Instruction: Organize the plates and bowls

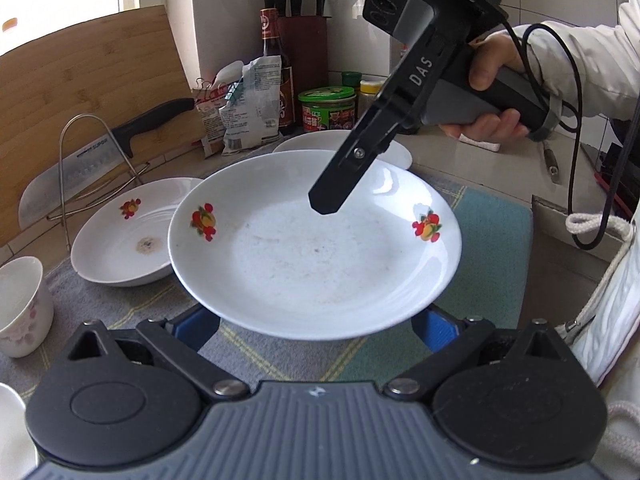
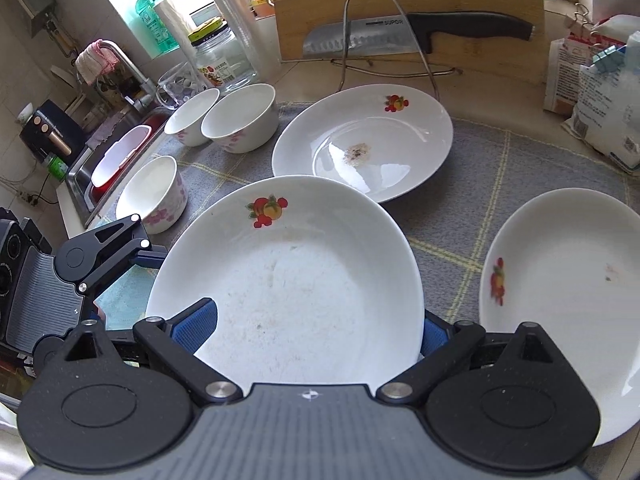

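A bamboo cutting board (image 2: 408, 4) leans upright at twelve o'clock in the right wrist view, with a black-handled cleaver (image 2: 416, 32) resting across a wire rack (image 2: 384, 36) in front of it. At ten o'clock stand a glass jar (image 2: 222, 60), a green soap bottle (image 2: 150, 20) and a faucet (image 2: 124, 60) over the sink (image 2: 84, 176). A grey checked mat (image 2: 480, 216) covers the desk. In the left wrist view, at twelve o'clock — a dark sauce bottle (image 1: 274, 48), a knife block (image 1: 306, 48), a green-lidded jar (image 1: 326, 108) and clipped bags (image 1: 244, 104).

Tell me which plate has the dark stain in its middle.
The plate by the wire rack, lying on the mat; the lifted plate and the right-hand plate lack it.
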A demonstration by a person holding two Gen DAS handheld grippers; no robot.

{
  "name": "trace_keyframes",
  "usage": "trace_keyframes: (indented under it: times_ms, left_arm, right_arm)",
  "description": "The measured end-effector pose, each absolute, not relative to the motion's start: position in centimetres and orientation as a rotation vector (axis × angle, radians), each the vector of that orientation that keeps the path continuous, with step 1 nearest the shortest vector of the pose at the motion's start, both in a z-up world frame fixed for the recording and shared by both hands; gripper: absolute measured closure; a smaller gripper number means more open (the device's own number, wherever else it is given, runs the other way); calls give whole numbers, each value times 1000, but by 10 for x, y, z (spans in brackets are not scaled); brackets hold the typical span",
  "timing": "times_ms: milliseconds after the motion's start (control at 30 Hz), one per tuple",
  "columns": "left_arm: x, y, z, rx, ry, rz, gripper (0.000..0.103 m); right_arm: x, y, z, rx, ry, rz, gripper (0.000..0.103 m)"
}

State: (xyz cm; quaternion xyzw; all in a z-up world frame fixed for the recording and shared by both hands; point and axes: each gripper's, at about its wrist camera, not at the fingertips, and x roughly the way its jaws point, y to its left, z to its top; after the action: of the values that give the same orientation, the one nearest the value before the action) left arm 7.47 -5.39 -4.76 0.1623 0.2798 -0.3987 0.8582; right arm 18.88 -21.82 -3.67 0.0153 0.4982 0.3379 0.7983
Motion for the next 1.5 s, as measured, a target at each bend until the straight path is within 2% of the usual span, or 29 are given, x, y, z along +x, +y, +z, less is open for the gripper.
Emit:
trace_keyframes:
  times_ms: [733,1500]
  left_arm:
    - [125,-151,-57,382,588,-940,2]
    - [164,-194,-61,386,635,-977,2]
  right_arm:
    - [210,-323,-40,96,1017,601,1]
    - [232,-372,-54,153,992,545,1]
